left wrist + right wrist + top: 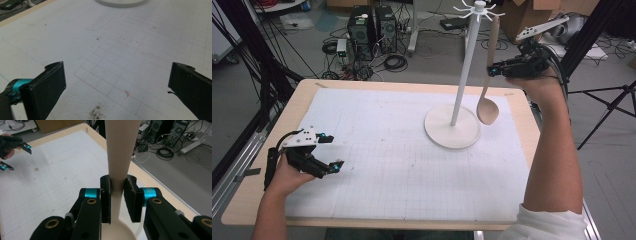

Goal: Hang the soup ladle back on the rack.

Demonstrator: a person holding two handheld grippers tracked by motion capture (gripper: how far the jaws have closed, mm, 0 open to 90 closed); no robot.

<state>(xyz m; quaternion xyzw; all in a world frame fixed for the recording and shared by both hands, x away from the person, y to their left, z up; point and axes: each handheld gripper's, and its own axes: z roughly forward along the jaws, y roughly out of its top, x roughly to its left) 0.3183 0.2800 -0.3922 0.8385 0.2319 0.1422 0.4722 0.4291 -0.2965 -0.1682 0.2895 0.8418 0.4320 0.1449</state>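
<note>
A beige wooden spoon [488, 102] hangs bowl-down beside the white utensil stand [464, 60], its handle top up by the stand's hooks [477, 10]. My right gripper [492, 70] is held high at the right and is shut on the spoon's handle. In the right gripper view both pads clamp the spoon handle [119, 157] just above the bowl, with the gripper [117, 200] level. My left gripper [332, 152] rests low over the white grid mat at the left, open with nothing between its jaws, as the left gripper view [117, 82] shows.
The stand's round base [452, 126] sits on the mat [387, 150] right of centre. The wooden table edge [257, 200] frames the mat. Computers, cables and boxes lie on the floor behind the table.
</note>
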